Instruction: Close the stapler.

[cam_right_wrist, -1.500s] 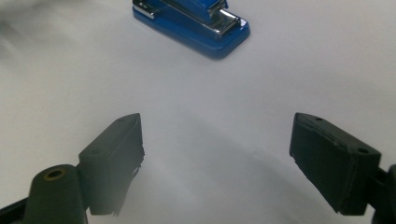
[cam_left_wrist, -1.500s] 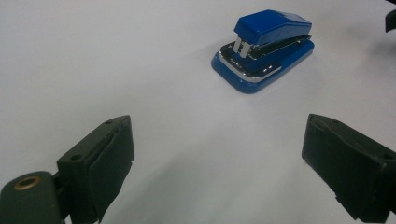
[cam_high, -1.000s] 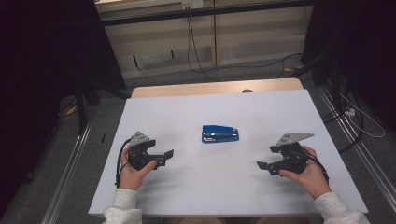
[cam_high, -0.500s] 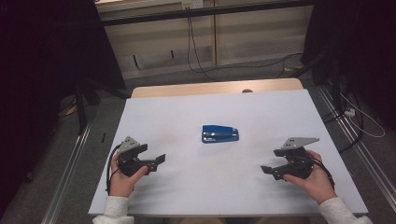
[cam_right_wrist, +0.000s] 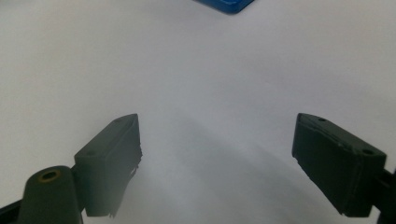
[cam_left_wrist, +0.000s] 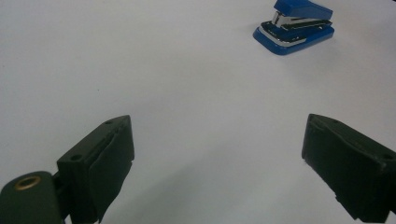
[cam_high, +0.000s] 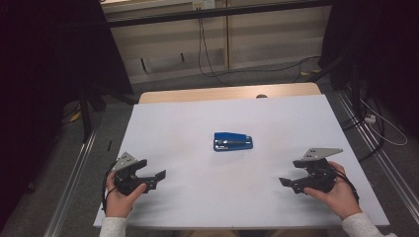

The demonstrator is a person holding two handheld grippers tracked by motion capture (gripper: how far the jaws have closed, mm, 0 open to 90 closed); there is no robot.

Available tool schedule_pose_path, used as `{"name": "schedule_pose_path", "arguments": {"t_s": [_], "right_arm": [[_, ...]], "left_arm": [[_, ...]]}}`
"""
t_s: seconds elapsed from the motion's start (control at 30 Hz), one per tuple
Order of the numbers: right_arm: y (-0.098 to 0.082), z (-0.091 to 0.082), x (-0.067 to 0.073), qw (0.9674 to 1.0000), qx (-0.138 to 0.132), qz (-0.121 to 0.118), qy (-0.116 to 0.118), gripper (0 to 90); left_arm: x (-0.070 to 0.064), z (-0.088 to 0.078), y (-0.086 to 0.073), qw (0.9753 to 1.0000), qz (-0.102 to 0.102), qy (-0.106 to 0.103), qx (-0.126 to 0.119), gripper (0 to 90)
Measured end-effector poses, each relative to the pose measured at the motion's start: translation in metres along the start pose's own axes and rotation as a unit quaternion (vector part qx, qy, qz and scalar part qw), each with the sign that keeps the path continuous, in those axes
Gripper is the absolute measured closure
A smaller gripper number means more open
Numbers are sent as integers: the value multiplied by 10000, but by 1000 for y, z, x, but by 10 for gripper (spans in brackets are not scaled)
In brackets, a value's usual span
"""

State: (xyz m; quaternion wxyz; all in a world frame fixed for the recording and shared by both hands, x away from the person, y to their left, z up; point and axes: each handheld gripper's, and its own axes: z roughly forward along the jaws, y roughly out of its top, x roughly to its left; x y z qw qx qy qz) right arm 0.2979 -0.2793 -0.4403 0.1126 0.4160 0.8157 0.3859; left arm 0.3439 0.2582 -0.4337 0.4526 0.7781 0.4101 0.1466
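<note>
My desk (cam_high: 296, 113) has a white top w/ a bare wood strip (cam_high: 227, 93) along its far edge. Beyond it, a pale panelled wall (cam_high: 247, 39) w/ black cables (cam_high: 207, 54) hanging down to grey floor (cam_high: 163, 86). Dark curtains (cam_high: 44, 74) both sides of desk. Metal rails (cam_high: 74, 173) run alongside it. Light is dim.

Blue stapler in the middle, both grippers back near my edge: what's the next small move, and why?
Probably ease the left gripper forward toward the blue stapler. Its fingers stand wide open with nothing between them, and the stapler lies alone on the white table, ahead and slightly off-centre in the left gripper view. The right gripper is equally open, so either could go.
</note>
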Motion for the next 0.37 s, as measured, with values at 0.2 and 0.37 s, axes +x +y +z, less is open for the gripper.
{"name": "schedule_pose_path", "arguments": {"t_s": [0.2,0.37], "right_arm": [[-2,-4,0,10000,-49,-11,-41,151],[0,-3,1,10000,-50,-73,-45,150]], "left_arm": [[-1,-3,-5,10000,56,13,2,92],[-5,1,-2,9999,125,-57,-3,90]]}}
